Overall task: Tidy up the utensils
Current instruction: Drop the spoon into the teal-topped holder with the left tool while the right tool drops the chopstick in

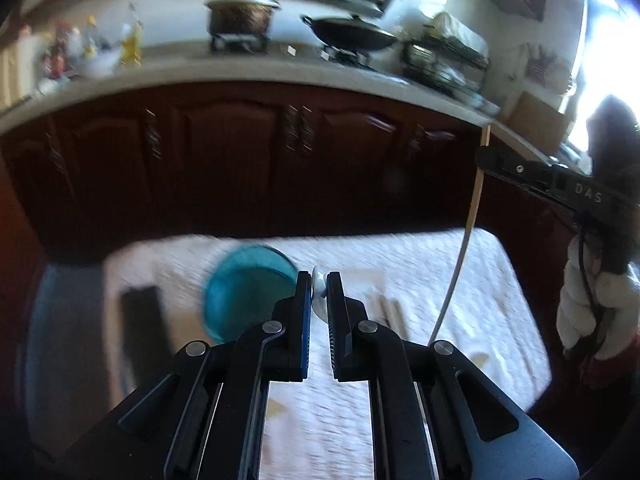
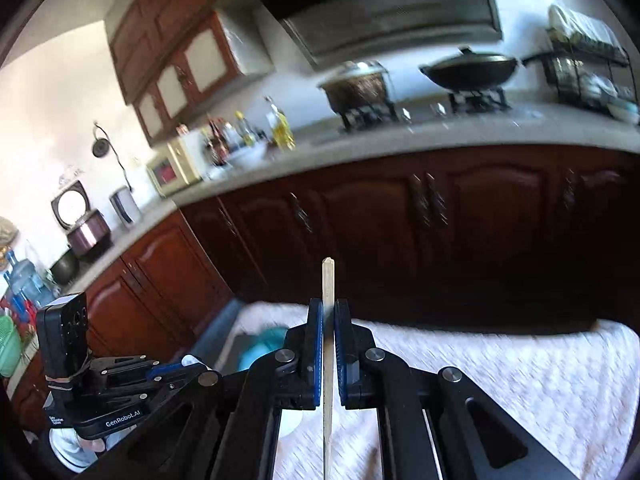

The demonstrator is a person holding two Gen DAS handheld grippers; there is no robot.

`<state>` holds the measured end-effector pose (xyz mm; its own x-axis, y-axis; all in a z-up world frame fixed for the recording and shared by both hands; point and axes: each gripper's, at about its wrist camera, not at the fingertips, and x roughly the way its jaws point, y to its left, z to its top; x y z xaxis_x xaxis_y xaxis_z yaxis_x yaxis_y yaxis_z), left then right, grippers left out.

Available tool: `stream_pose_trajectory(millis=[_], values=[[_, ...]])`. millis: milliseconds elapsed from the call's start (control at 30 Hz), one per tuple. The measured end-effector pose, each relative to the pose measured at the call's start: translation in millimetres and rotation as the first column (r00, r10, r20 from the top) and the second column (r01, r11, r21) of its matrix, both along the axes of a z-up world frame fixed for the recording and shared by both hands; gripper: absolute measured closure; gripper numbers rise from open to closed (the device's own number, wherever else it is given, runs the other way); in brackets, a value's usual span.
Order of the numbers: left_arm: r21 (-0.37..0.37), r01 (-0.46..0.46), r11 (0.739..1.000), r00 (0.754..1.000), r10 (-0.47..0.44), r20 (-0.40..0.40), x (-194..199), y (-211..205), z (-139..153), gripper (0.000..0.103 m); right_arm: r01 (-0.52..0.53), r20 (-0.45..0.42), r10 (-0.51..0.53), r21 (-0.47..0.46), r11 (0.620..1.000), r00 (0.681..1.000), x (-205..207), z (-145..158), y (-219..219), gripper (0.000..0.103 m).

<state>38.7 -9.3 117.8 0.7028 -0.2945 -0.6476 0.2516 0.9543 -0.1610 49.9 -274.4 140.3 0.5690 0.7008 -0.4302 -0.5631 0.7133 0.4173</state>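
My left gripper (image 1: pixel 319 282) is shut on a white spoon (image 1: pixel 320 294), of which only a rounded white part shows between the pads. It hangs above a table with a white cloth (image 1: pixel 460 280), just right of a blue bowl (image 1: pixel 244 296). My right gripper (image 2: pixel 329 306) is shut on a pale wooden chopstick (image 2: pixel 328 280), which stands upright through the jaws. In the left wrist view the right gripper (image 1: pixel 485 158) sits high at the right with the chopstick (image 1: pixel 470 224) hanging below it. In the right wrist view the left gripper (image 2: pixel 188 362) is at the lower left, near the bowl (image 2: pixel 260 346).
More chopsticks (image 1: pixel 388 308) and a dark flat rectangle (image 1: pixel 140 328) lie on the cloth. Dark wooden cabinets (image 1: pixel 240 160) stand behind the table. Their counter (image 2: pixel 440 132) carries a pot (image 2: pixel 356 84), a wok (image 2: pixel 468 70), bottles and a dish rack (image 1: pixel 444 60).
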Motion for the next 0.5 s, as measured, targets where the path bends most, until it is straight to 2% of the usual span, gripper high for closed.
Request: stream_pose_trajectory(millis=[167,267,367,500], values=[[0.058,-0.098,0.993,0.995,0.097,0.032,16.2,34.4,10.5,0.097,0.006,0.052,-0.007,0.023,1.000,0.999,12.6,16.2,47.2,0.098],[0.103,-0.131,0.986,0.991,0.127,0.045,28.1,41.3,4.9,0.097,0.008,0.068,-0.010,0.026,1.000,0.998,25.3,13.9,76.9,0.098],[0.143,-0.142,0.979,0.990,0.140,0.030,42.7,42.1,-11.6,0.097,0.028,0.107,-0.027,-0.003,1.000,0.994,31.1,6.5,104.1,0.098],[0.173,-0.143,0.974,0.989,0.145,0.003,51.0,41.1,-33.8,0.097,0.027,0.117,-0.022,-0.041,0.999,0.993,39.0,-19.5,134.3,0.098]])
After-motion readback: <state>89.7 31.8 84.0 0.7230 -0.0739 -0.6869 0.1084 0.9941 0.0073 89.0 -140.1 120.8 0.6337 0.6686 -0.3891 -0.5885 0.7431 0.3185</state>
